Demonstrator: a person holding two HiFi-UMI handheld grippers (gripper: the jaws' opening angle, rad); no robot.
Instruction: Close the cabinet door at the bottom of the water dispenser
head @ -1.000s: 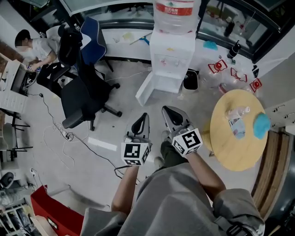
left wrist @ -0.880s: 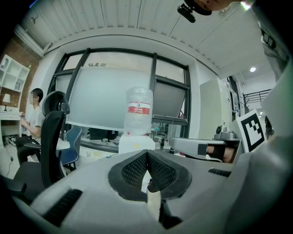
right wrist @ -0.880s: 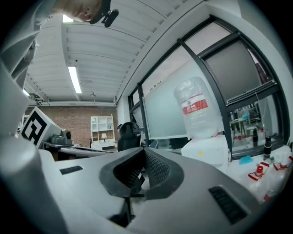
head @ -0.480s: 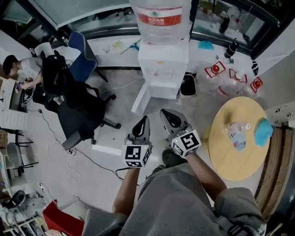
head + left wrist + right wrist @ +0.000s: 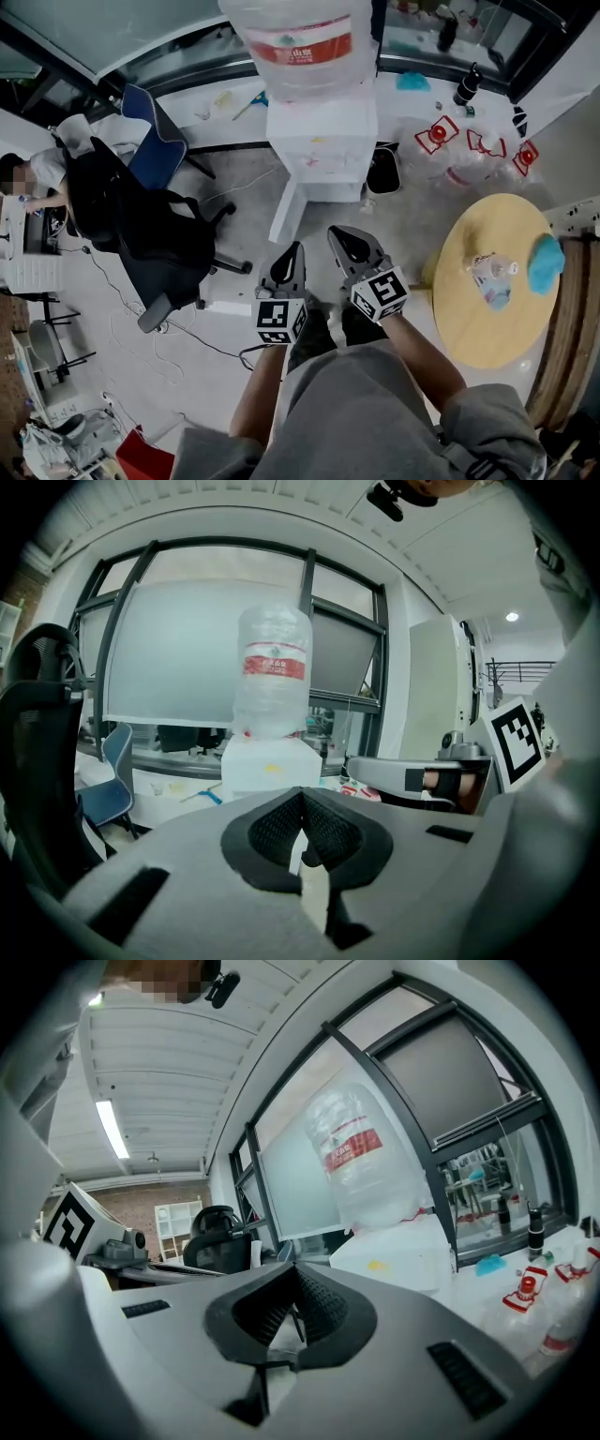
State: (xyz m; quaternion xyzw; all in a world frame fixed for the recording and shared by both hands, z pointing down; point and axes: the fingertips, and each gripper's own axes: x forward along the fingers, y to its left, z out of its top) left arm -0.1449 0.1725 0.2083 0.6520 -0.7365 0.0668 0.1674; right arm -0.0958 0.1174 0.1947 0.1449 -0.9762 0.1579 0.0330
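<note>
L tool (image 5: 292, 251) jaws together, empty, R tool (image 5: 342, 234) same — both clear of open cabinet door (image 5: 284, 211)

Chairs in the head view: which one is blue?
The blue chair at the back by the window ledge; the black chair stands closer, on wheels.
</note>
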